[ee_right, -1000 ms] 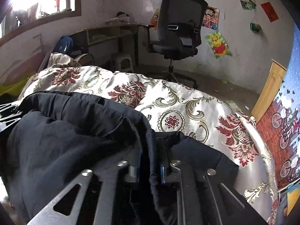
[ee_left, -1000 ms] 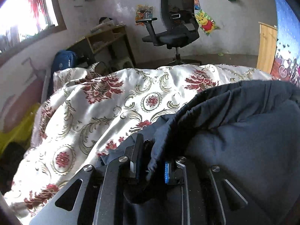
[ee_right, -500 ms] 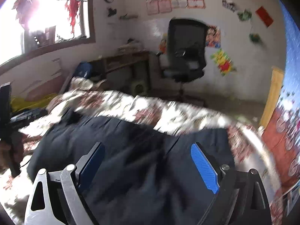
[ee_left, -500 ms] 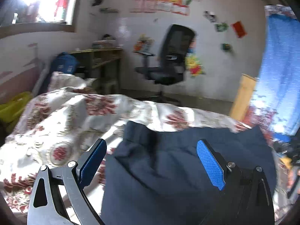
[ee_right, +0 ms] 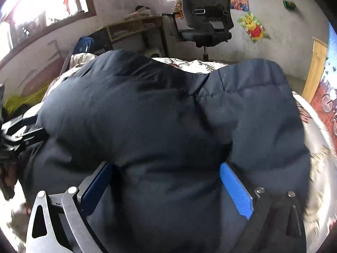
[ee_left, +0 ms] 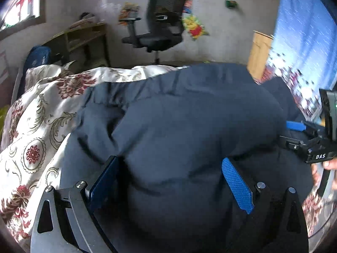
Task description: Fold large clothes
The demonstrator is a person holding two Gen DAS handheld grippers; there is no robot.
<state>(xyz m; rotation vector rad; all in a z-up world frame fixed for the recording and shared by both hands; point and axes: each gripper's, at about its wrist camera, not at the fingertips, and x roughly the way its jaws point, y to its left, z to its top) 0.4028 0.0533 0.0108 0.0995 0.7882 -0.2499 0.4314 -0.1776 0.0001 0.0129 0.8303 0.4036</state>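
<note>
A large dark navy padded jacket (ee_left: 189,116) lies in a puffy folded heap on a bed with a cream and red floral cover (ee_left: 35,130). My left gripper (ee_left: 170,172) is open, its blue pads (ee_left: 237,184) wide apart and pressed against the jacket's near edge, padding bulging between them. My right gripper (ee_right: 166,179) is also open, its blue pads (ee_right: 236,189) straddling the jacket (ee_right: 168,116) the same way. The right gripper shows at the right edge of the left wrist view (ee_left: 294,126); the left gripper shows at the left edge of the right wrist view (ee_right: 25,126).
A black office chair (ee_left: 160,21) stands by the far wall, a wooden desk (ee_left: 84,35) to its left. A blue bag (ee_left: 38,57) sits beyond the bed's head. A wooden board (ee_left: 258,54) and a blue patterned curtain (ee_left: 305,42) stand on the right.
Both grippers let go of the jacket and opened wide about half a second ago. They have since dropped closer, and the jacket now bulges between their pads.
</note>
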